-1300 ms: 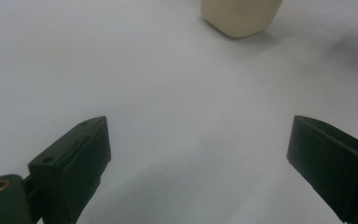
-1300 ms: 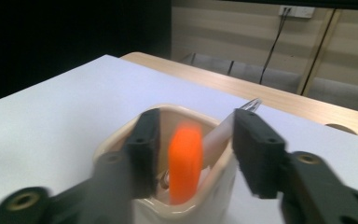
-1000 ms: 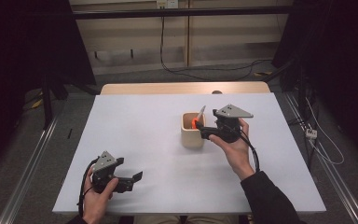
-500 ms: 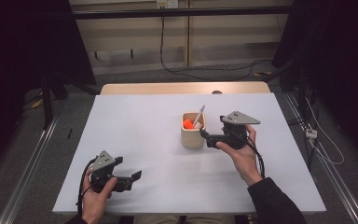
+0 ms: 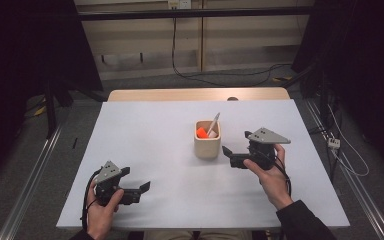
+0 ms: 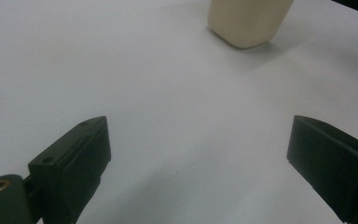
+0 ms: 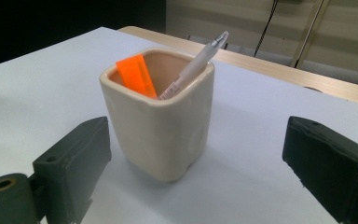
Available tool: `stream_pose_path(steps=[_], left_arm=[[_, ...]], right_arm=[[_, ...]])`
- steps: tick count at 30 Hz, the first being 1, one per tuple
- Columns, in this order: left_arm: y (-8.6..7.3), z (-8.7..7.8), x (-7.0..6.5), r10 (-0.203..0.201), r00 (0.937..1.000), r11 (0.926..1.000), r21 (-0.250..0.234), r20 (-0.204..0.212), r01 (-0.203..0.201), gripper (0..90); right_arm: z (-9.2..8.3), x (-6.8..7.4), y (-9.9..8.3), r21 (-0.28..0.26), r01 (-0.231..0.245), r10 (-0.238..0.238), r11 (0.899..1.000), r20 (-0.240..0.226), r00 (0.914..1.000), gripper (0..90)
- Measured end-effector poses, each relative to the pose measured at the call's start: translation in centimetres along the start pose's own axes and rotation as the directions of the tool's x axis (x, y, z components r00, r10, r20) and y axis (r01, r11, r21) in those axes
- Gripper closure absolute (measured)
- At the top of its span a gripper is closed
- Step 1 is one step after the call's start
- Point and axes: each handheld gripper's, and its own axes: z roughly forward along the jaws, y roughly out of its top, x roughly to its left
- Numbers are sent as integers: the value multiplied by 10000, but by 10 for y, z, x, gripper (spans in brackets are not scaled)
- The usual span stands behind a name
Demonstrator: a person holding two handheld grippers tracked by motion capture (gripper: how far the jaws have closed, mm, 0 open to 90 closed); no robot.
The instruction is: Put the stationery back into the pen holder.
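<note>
The cup (image 5: pixel 207 141) holds a pen (image 5: pixel 213 123) and an orange piece (image 5: pixel 201 132). The right gripper (image 5: pixel 236 155), just beside the cup, has just been opening its jaws, now wide and empty. The left gripper (image 5: pixel 141 192), well apart from the cup, has wide, empty jaws.

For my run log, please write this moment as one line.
right gripper: open, jaws just opening, nothing between | left gripper: open, empty | cup: upright, holds pen, orange piece | table

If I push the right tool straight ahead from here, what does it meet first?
Most likely the cream cup holding a pen and an orange piece. It stands straight ahead of the right tool, whose jaws are open and have just been opening.
</note>
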Motion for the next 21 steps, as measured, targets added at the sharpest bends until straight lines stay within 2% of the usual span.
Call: stream_pose_path(steps=[7, 10, 21], left_arm=[[0, -2, 0, 3, 10000, 10000, -41, -73, -3, 62], [0, -2, 1, -5, 10000, 10000, -31, -95, 5, 62], [1, -3, -1, -41, 9999, 9999, -132, -116, 40, 62]], right_arm=[[-14, 0, -8, 46, 134, -134, 9999, -65, 9999, 49], [-18, -2, -12, 245, 41, -41, 9997, 7, 10000, 49], [-41, -16, -30, 419, -223, 208, 9989, 355, 9992, 49]])
